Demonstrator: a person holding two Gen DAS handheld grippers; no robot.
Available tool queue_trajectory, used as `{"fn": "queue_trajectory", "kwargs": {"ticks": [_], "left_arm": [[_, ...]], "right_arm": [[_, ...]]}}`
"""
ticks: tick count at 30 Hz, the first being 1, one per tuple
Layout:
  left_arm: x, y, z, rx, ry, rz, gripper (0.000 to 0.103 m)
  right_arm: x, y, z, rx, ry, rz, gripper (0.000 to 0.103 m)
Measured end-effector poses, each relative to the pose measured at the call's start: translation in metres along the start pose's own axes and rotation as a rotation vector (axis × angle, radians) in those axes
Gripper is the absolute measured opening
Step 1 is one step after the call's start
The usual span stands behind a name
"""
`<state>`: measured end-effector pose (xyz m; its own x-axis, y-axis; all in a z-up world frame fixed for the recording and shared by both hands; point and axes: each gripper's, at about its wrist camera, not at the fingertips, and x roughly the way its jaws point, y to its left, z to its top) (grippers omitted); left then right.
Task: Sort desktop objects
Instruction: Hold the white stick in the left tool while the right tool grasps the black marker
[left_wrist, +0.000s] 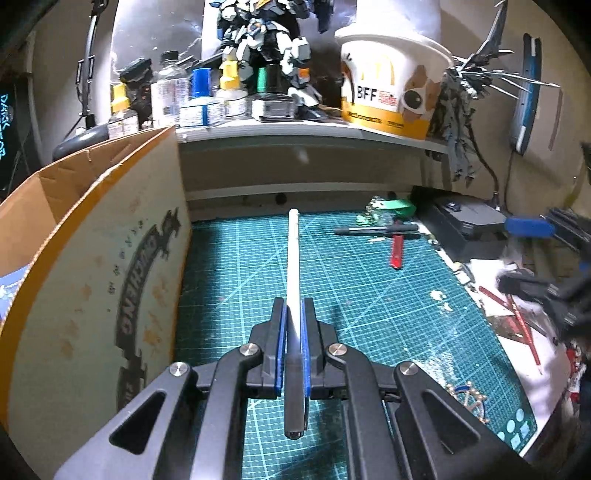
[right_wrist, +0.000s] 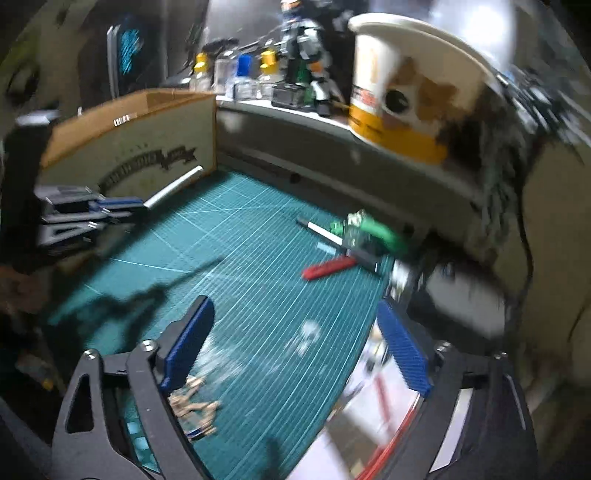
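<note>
right gripper (right_wrist: 295, 350): fingers apart, empty | below: green cutting mat (right_wrist: 240, 258) | red pen (right_wrist: 328, 268), blurred, possibly a cutter

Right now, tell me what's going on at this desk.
A person is tidying a hobby desk with a gripper in each hand. The left gripper is shut on a white pen, holding it above the green cutting mat beside an open cardboard box. The right gripper is open with nothing between its fingers, over the mat's near right part. A black pen, a red utility knife and a green item lie on the mat unsorted.
</note>
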<state>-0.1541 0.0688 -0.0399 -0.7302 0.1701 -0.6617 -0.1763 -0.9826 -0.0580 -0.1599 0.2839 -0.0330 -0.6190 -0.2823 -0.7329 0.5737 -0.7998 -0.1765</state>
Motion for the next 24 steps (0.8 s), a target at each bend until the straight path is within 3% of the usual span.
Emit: {"fn": "queue_trajectory", "kwargs": {"ticks": [2, 5, 9, 11, 17, 22, 24], "left_arm": [[0.002, 0.001, 0.001, -0.004, 0.003, 0.012, 0.007], [0.008, 0.001, 0.003, 0.000, 0.008, 0.022, 0.007], [0.016, 0.000, 0.004, -0.001, 0.021, 0.016, 0.007], [0.020, -0.001, 0.004, 0.001, 0.026, 0.014, 0.007], [0.027, -0.004, 0.007, 0.010, 0.040, 0.000, 0.007], [0.030, -0.004, 0.008, 0.011, 0.043, -0.012, 0.007], [0.030, -0.003, 0.007, 0.011, 0.043, -0.018, 0.007]], "right_arm": [[0.019, 0.000, 0.008, -0.066, 0.015, -0.015, 0.057], [0.057, -0.006, 0.019, -0.123, 0.076, -0.022, 0.043], [0.101, -0.016, 0.029, -0.162, 0.143, -0.057, 0.037], [0.120, -0.018, 0.033, -0.189, 0.175, -0.086, 0.029], [0.160, -0.018, 0.045, -0.250, 0.236, -0.077, 0.029], [0.173, -0.033, 0.050, -0.203, 0.248, -0.058, 0.029], [0.176, -0.040, 0.049, -0.145, 0.286, -0.011, 0.027]]}}
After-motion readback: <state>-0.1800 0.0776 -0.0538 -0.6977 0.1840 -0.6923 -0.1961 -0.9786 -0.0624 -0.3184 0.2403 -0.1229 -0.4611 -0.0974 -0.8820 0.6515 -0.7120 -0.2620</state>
